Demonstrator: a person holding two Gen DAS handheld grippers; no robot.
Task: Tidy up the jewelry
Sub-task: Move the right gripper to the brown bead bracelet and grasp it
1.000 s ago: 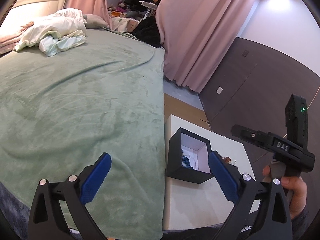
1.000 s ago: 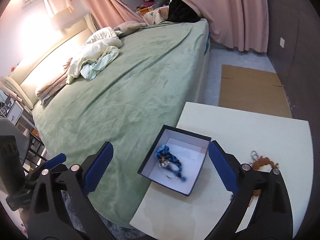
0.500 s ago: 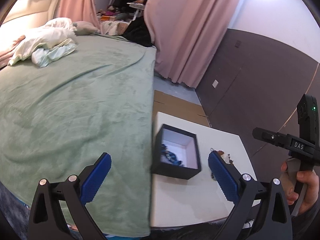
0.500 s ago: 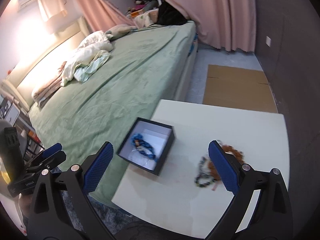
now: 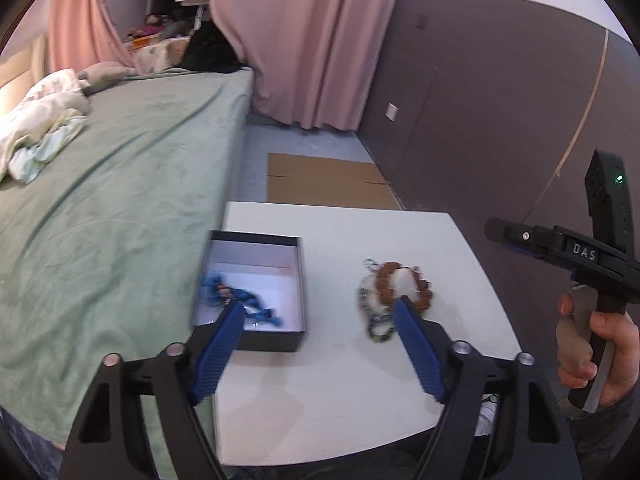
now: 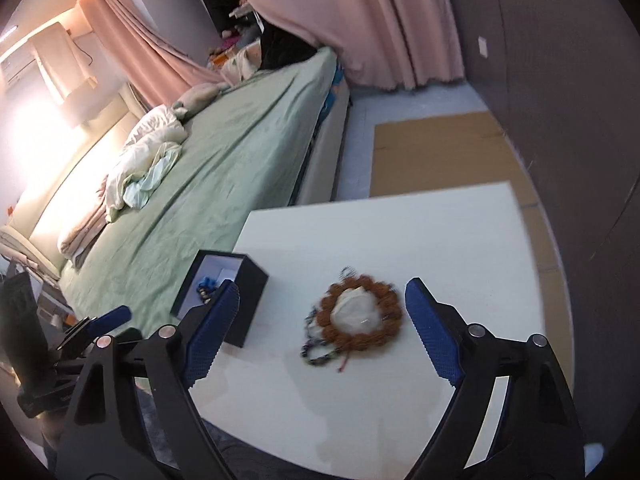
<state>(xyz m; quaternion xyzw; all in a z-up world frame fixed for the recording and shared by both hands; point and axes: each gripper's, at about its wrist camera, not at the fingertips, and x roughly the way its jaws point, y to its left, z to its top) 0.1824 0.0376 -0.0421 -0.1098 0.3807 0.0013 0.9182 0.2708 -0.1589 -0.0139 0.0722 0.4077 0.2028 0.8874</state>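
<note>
Both of our grippers hang above the bench with their blue pads spread wide and nothing between them: the right gripper (image 6: 322, 308) sits over the pile of loose jewelry, the left gripper (image 5: 320, 322) hovers between that pile and the black box (image 5: 256, 284). Ahead of the right gripper, framed between its pads but well below them, lies the brown bead bracelet (image 6: 362, 312), ringed around a white lump we cannot identify, with a dark bead strand (image 6: 316, 350) and a fine chain tangled against its near and far edges. We judge the tangle to be the main risk: a pinch on the bracelet could drag the dark strand or the chain along, or catch only one loop so that the piece slips out on the way to the box. To the left of the right gripper, near the bench (image 6: 440, 240) edge beside the bed (image 6: 224, 168), the box stands open with a blue piece (image 5: 236, 300) already inside; a nudge from either gripper could push it off toward the bed.
</note>
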